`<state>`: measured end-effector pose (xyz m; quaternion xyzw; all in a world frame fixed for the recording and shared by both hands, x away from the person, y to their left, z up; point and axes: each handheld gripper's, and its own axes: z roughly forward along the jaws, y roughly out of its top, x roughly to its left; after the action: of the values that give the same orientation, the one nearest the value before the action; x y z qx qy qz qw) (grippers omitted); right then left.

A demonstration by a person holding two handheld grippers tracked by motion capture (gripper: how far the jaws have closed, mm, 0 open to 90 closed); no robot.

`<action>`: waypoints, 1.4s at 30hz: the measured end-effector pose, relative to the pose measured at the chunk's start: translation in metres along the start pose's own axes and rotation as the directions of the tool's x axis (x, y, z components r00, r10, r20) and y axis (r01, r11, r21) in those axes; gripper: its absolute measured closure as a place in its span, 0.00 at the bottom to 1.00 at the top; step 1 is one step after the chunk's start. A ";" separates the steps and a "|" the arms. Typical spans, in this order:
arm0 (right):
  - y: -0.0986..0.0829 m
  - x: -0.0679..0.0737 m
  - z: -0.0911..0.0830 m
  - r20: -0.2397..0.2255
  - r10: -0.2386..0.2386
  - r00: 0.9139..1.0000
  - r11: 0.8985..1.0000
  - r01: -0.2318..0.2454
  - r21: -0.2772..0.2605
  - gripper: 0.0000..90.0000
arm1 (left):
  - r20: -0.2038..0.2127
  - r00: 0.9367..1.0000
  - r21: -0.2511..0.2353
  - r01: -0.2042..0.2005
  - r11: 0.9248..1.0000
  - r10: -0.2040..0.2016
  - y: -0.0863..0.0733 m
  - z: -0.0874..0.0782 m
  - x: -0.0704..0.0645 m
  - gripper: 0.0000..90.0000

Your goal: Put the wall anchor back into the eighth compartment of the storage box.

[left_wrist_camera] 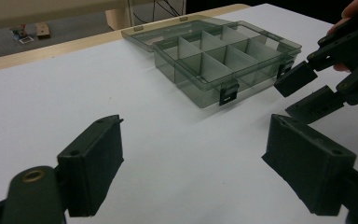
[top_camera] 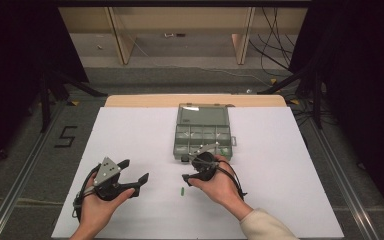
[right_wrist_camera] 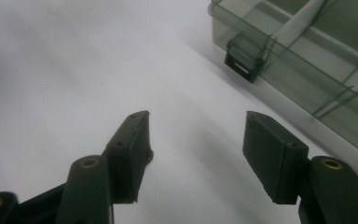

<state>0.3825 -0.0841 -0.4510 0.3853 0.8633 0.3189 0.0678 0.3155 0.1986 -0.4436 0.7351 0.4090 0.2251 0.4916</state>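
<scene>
An open, clear grey compartment box (top_camera: 202, 135) sits mid-table with its lid (top_camera: 203, 115) folded back. A small green piece (top_camera: 182, 191) lies on the white sheet in front of it, and a green speck (top_camera: 223, 151) shows in the box's near right compartment. My left gripper (top_camera: 135, 171) is held open left of the green piece, with nothing between its jaws (left_wrist_camera: 200, 163). My right gripper (top_camera: 184, 168) hovers open and empty at the box's near left corner (right_wrist_camera: 200, 149), pointing left. In the left gripper view the box (left_wrist_camera: 223, 60) lies ahead and the right gripper (left_wrist_camera: 303, 91) is at the right.
A white sheet (top_camera: 130, 135) covers the table, with a wooden edge (top_camera: 195, 100) at the far side. The box's black front latch (right_wrist_camera: 244, 60) is close to my right jaws. Cables and wooden furniture legs stand on the floor beyond the table.
</scene>
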 end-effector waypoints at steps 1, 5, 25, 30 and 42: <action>0.000 0.001 0.001 -0.002 0.004 1.000 1.000 -0.004 0.002 0.47 | 0.000 1.000 0.000 0.000 1.000 0.000 0.000 0.000 0.000 0.20; -0.001 0.006 0.004 -0.010 -0.012 1.000 1.000 0.012 0.015 0.48 | 0.001 1.000 -0.003 0.001 1.000 -0.001 0.000 0.000 0.000 0.20; -0.009 0.022 0.020 -0.027 -0.039 0.999 0.995 0.042 0.089 0.51 | -0.002 1.000 0.000 0.003 1.000 -0.003 0.000 0.000 -0.001 0.20; -0.010 0.024 0.024 -0.026 -0.057 0.998 0.994 0.060 0.095 0.51 | 0.002 1.000 0.001 -0.014 1.000 0.014 0.000 0.000 0.000 0.20; -0.011 0.027 0.025 -0.003 -0.101 0.995 0.989 0.101 0.108 0.55 | 0.003 1.000 0.001 -0.009 1.000 0.009 0.000 0.000 0.000 0.20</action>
<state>0.3659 -0.0581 -0.4743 0.3444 0.8976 0.2676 0.0639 0.3156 0.1985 -0.4435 0.7375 0.4050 0.2259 0.4909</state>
